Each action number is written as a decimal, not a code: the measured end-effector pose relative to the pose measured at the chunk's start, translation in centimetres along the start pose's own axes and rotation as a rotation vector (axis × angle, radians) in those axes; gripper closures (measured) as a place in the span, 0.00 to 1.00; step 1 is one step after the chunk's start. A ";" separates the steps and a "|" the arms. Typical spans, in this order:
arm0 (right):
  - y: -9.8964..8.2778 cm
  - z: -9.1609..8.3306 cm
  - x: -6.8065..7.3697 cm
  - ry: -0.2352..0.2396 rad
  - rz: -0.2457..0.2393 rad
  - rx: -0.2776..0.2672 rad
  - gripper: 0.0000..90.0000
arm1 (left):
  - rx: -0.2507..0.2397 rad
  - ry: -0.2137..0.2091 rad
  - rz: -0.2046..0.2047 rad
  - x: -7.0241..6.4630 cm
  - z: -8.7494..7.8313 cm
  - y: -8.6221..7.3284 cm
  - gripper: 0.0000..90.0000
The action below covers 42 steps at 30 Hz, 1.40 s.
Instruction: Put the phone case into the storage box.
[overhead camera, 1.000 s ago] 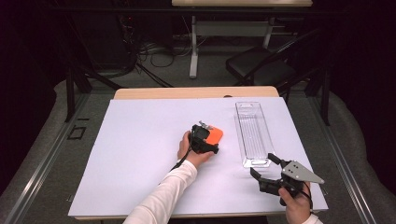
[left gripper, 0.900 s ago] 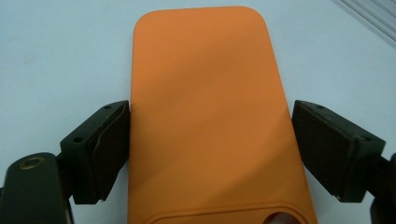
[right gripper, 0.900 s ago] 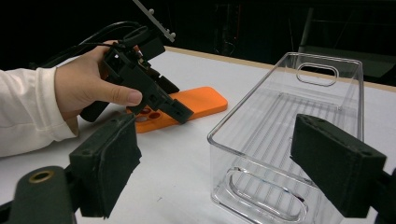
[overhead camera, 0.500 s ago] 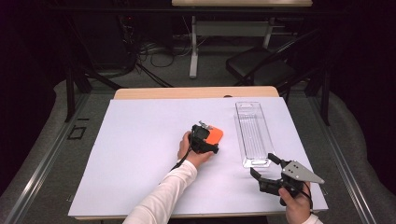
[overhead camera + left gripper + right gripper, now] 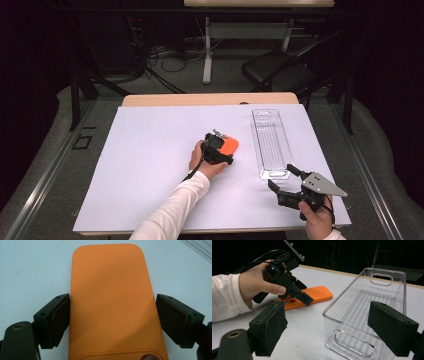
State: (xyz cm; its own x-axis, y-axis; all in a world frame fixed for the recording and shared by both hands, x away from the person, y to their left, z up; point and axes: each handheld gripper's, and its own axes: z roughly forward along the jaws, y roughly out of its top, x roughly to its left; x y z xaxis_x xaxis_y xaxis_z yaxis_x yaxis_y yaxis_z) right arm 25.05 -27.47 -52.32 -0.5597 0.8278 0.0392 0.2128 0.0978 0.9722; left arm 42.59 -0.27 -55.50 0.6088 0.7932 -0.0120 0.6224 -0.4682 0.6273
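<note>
Nothing has moved since a second ago. The clear plastic bin [image 5: 271, 144] sits empty on the bench [image 5: 150, 150]. The left hand-held gripper [image 5: 223, 149] points down over the orange phone case [image 5: 112, 302] lying flat mid-bench, jaws wide astride it, one touching its edge. The right hand-held gripper [image 5: 286, 182] hovers wide open, just beside the bin's near end.

Flat orange phone case [image 5: 112, 305] on table

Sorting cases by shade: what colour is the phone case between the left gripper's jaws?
Plain orange phone case, clearest in the left gripper view.
</note>
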 end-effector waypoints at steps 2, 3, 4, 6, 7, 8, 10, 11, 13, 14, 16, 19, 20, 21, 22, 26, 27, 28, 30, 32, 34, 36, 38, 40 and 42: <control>0.0 0.0 0.0 0.001 0.002 0.001 0.16 | 0.004 -0.008 0.004 0.0 -0.2 0.1 0.17; 0.0 0.0 0.0 0.001 0.001 0.001 0.16 | 0.002 -0.001 0.011 0.0 -0.4 0.1 0.17; 0.0 0.0 0.0 0.000 0.000 0.001 0.16 | -0.002 0.001 0.011 0.0 -0.6 0.1 0.17; 0.0 0.0 0.0 0.001 -0.001 0.001 0.16 | 0.000 -0.006 0.012 0.1 -0.8 0.1 0.17; 0.0 0.0 0.0 0.000 0.000 0.000 0.16 | 0.003 -0.011 0.017 0.1 -1.0 0.2 0.17; 0.0 0.0 0.0 0.002 0.001 0.001 0.16 | -0.001 -0.010 0.018 0.1 -1.2 0.2 0.17; 0.0 0.0 0.0 0.001 0.001 0.002 0.16 | -0.005 -0.021 0.023 0.2 -1.5 0.2 0.17; 0.0 0.1 0.1 0.003 0.002 0.000 0.16 | -0.004 -0.027 0.023 0.2 -1.7 0.2 0.17; 0.0 0.1 0.1 0.003 -0.003 0.000 0.16 | -0.010 -0.035 0.025 0.3 -2.1 0.2 0.17; 0.0 0.1 0.1 0.005 -0.006 0.000 0.16 | -0.011 -0.039 0.023 0.3 -2.3 0.3 0.17; 0.0 0.2 0.1 0.006 -0.008 0.000 0.16 | -0.012 -0.047 0.023 0.5 -2.8 0.3 0.17; 0.0 0.2 0.2 0.008 -0.010 0.002 0.16 | -0.019 -0.066 0.011 0.9 -3.7 0.2 0.17; 0.0 0.2 0.2 0.009 -0.009 0.004 0.16 | -0.016 -0.072 0.015 1.1 -4.1 0.2 0.17; 0.0 0.2 0.2 0.010 -0.008 0.007 0.16 | -0.021 -0.076 0.006 1.2 -4.4 0.2 0.17; 0.0 0.3 0.3 0.011 -0.009 0.004 0.16 | -0.021 -0.085 0.001 1.4 -4.7 0.1 0.17; 0.0 0.3 0.3 0.009 -0.012 0.007 0.16 | -0.028 -0.117 -0.012 2.1 -6.0 0.0 0.17; -0.1 0.3 0.4 0.009 -0.004 0.012 0.16 | -0.027 -0.120 -0.013 2.2 -6.2 0.0 0.17; -0.1 0.3 0.3 0.009 -0.010 0.013 0.16 | -0.032 -0.125 -0.013 2.3 -6.5 0.0 0.17; -0.1 0.3 0.4 0.009 -0.010 0.013 0.16 | -0.033 -0.131 -0.012 2.4 -7.1 0.0 0.17; -0.1 0.4 0.4 0.011 -0.014 0.009 0.16 | -0.035 -0.132 -0.008 2.6 -7.6 0.0 0.17; -0.1 0.4 0.4 0.012 -0.012 0.009 0.16 | -0.042 -0.133 -0.003 2.8 -8.2 -0.1 0.17; -0.1 0.5 0.4 0.012 -0.015 0.012 0.16 | -0.046 -0.140 -0.001 2.9 -8.8 -0.2 0.17; -0.1 0.5 0.4 0.012 -0.014 0.010 0.16 | -0.047 -0.155 -0.001 3.1 -9.4 -0.4 0.17; -0.1 0.5 0.4 0.012 -0.016 0.011 0.16 | -0.045 -0.169 0.008 3.1 -10.0 -0.6 0.17; -0.1 0.5 0.4 0.013 -0.015 0.013 0.16 | -0.049 -0.176 0.014 3.0 -10.5 -0.7 0.17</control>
State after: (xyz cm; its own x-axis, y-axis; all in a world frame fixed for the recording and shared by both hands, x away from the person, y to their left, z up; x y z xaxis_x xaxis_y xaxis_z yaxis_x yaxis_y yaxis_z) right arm 25.18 -26.85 -52.55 -0.5735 0.8187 0.0276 0.2145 0.1175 0.9696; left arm 38.83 6.55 -47.81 0.6969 0.7041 -0.1364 0.5909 -0.4560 0.6655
